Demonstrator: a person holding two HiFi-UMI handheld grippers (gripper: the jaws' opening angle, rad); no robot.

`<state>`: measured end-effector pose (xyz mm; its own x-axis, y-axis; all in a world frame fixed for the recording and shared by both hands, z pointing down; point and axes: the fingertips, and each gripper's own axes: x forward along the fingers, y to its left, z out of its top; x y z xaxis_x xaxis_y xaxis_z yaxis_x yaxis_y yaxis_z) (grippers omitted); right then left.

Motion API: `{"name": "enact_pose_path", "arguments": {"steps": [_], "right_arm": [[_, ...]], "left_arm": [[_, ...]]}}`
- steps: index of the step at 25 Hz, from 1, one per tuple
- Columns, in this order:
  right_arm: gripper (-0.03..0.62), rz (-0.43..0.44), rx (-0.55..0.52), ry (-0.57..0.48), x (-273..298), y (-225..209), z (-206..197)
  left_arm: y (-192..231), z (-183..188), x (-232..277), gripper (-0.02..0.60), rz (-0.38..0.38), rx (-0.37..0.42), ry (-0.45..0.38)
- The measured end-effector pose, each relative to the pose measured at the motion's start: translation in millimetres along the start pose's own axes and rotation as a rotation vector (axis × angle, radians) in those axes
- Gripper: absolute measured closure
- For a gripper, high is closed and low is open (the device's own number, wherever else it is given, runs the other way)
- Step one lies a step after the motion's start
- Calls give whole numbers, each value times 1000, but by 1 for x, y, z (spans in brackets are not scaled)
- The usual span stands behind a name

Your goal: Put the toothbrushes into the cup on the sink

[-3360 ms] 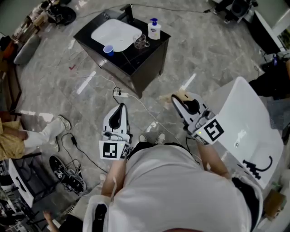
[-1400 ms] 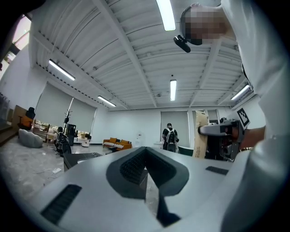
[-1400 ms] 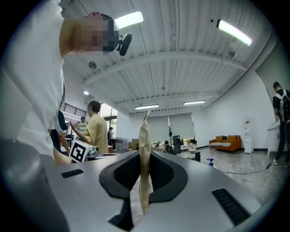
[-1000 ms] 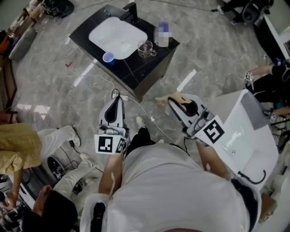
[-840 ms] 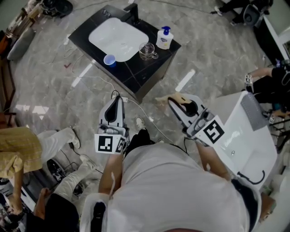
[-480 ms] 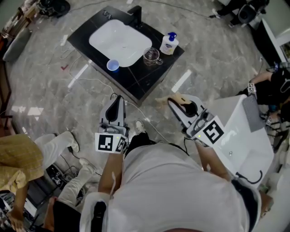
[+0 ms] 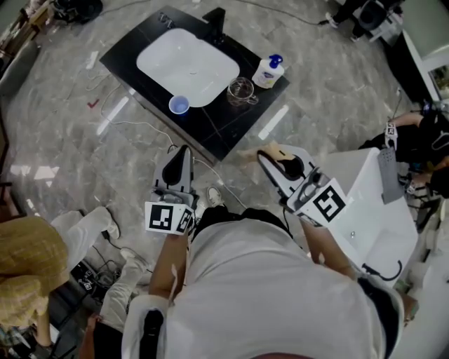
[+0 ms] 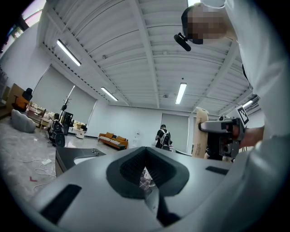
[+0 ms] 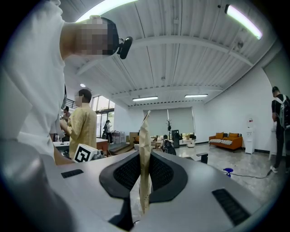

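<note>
Your right gripper (image 9: 144, 174) pinches a thin tan packet (image 9: 143, 145), probably light and floppy; hold it near its base. Your left gripper (image 8: 146, 176) is closed, empty.

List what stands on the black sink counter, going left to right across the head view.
blue cup → faucet → glass mug → soap bottle. The white basin spans the first three, so it has no place in the order.
</note>
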<state>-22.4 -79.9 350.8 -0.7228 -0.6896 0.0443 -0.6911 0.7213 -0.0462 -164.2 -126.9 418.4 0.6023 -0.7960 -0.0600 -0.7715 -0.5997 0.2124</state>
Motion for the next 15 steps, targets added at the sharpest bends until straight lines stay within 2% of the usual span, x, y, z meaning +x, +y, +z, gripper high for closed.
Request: {"name": "enact_pose_path", "arguments": {"steps": [11, 15], "right_arm": [[537, -41, -44, -8, 2, -17, 15], [539, -26, -43, -18, 5, -28, 19]], "left_arm": [[-3, 1, 18, 578, -42, -14, -10], [-5, 6, 25, 578, -31, 1, -10]]}}
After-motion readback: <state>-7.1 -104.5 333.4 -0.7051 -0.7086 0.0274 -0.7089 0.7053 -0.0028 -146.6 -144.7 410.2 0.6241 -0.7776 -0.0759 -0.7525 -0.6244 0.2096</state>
